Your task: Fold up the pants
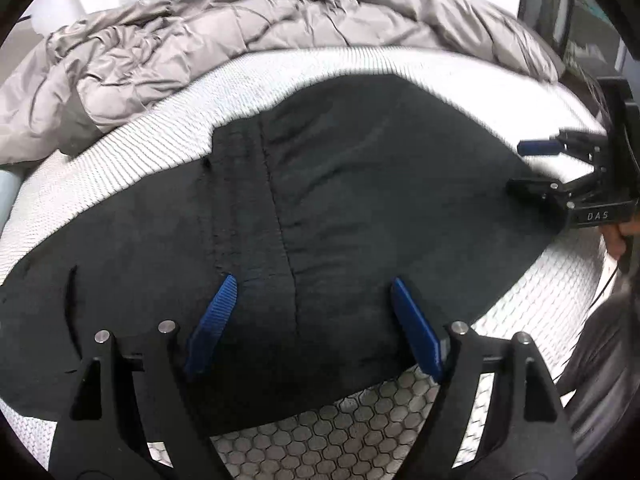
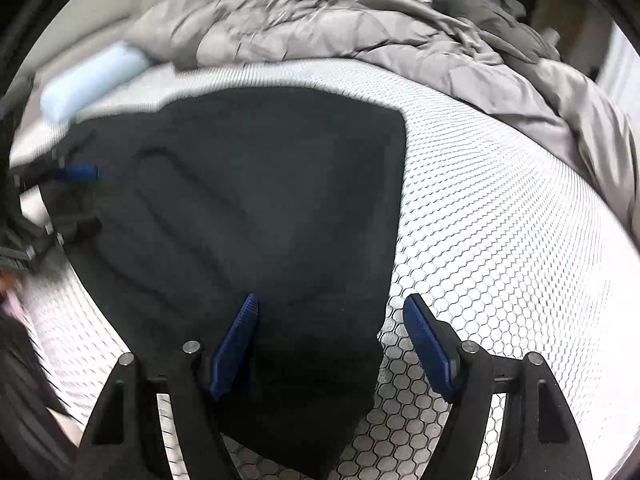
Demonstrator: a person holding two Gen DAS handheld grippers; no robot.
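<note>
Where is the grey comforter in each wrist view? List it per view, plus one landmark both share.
Left wrist: grey comforter is bunched across the top, heaviest upper left.
Right wrist: it spans the top, trailing down the right edge.
Shared landmark: black pants on the white mattress.

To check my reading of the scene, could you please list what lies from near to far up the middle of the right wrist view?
Open right gripper → dark folded pants → white hexagon-patterned mattress → crumpled grey quilted duvet.
</note>
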